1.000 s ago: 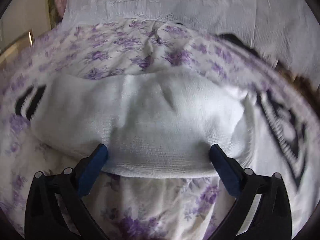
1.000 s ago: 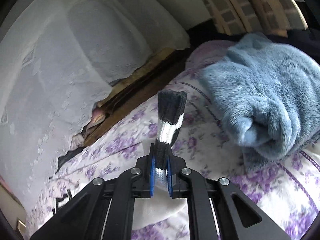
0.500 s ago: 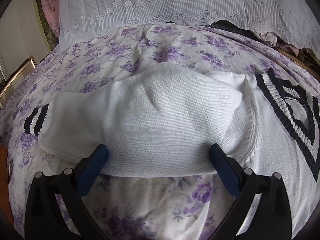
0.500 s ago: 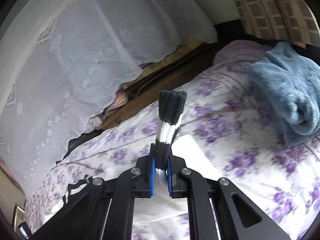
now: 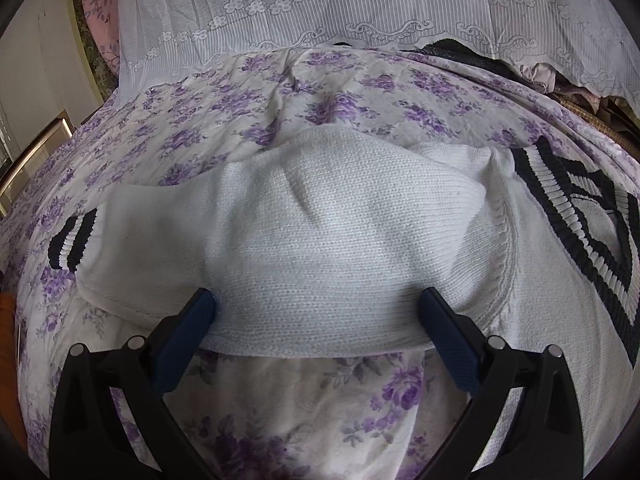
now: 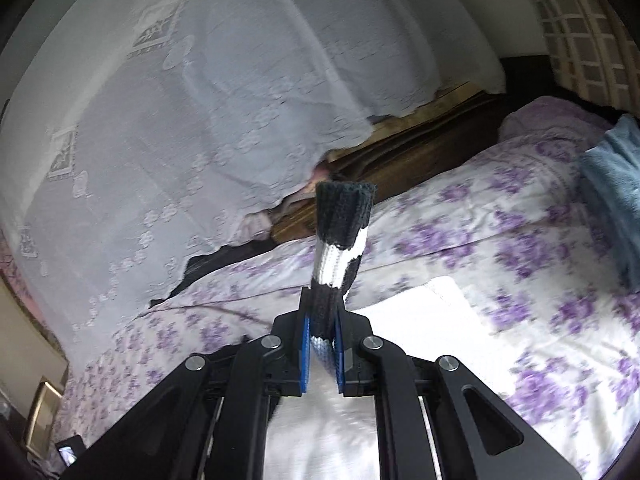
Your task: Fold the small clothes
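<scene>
Your right gripper point(image 6: 322, 344) pinches the sweater's striped cuff point(image 6: 340, 240) to fold it, while your left gripper point(image 5: 316, 320), jaws wide, pins the white sweater point(image 5: 320, 232).

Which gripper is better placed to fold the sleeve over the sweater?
Right. The right gripper is shut on the striped cuff, while the left gripper is open at the white sweater.

White sweater point(image 5: 332, 240): matt ribbed knit. Floral bedsheet point(image 5: 224, 136): thin creased cotton. Curtain point(image 5: 360, 4) behind sheet: sheer lace. Blue blanket point(image 6: 616, 184): fluffy fleece.
</scene>
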